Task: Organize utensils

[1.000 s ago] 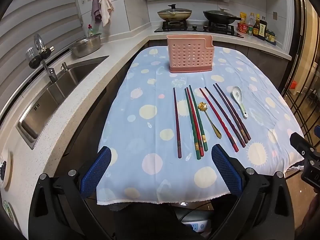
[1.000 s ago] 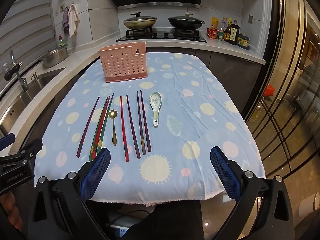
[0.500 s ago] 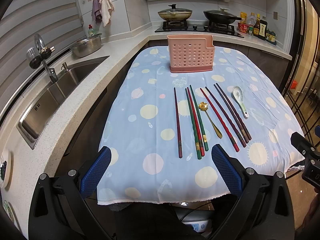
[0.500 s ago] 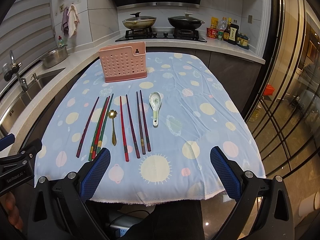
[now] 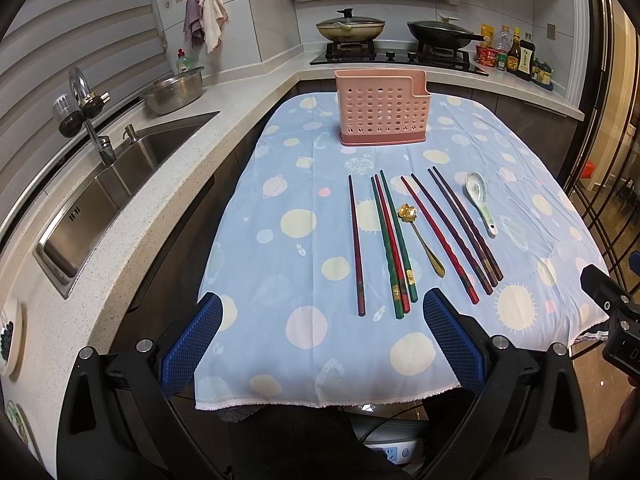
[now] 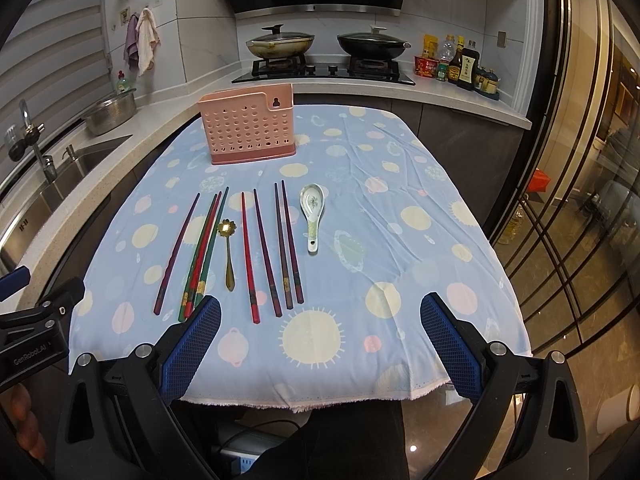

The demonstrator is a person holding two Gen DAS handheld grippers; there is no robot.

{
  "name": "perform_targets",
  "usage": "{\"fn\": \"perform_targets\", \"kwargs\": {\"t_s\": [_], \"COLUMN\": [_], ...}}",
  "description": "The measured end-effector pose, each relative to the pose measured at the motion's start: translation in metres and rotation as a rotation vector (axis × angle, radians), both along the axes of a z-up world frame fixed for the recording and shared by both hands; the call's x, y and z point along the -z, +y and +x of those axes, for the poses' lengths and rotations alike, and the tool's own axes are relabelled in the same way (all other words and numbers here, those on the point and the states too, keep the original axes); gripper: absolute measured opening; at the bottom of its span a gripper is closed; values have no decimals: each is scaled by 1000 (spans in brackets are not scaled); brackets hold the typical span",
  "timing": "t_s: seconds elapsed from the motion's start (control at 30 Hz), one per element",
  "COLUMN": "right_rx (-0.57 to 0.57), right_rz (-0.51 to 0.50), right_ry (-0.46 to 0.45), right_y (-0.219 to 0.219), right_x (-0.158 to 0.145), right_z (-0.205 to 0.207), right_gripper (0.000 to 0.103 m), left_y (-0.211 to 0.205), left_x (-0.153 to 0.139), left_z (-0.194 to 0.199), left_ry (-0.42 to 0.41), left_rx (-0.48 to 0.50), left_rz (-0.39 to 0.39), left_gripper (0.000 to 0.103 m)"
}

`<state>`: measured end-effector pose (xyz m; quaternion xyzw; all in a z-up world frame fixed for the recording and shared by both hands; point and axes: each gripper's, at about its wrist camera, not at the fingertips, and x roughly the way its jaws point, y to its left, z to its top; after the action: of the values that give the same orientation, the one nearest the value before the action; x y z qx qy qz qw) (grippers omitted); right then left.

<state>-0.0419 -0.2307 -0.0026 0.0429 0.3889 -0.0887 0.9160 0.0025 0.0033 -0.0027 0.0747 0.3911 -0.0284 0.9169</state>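
Several chopsticks in red, green and dark purple lie in a row on the blue dotted tablecloth. A gold spoon rests among them, and a white ceramic spoon lies to their right. A pink perforated utensil holder stands upright at the far end. My left gripper and right gripper both hover open over the near table edge, holding nothing.
A steel sink with a tap and a metal bowl run along the counter on the left. The stove at the back carries two lidded pans, with sauce bottles to its right. Glass doors stand on the right.
Both views have shifted only slightly; the utensils and holder lie where they were and both grippers stay open.
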Motion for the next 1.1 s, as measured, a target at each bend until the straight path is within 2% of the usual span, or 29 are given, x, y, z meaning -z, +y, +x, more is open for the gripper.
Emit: {"fn": "perform_targets", "kwargs": {"t_s": [1.1], "right_rx": [-1], "right_rz": [-2], "right_ry": [1], "right_y": [1], "right_x": [0], "right_z": [1], "right_gripper": [96], "left_y": [-2], "left_x": [-1], "left_z": [-1], "left_ry": [2], "left_rx": [1], "left_rz": [2], "left_gripper": [96]}}
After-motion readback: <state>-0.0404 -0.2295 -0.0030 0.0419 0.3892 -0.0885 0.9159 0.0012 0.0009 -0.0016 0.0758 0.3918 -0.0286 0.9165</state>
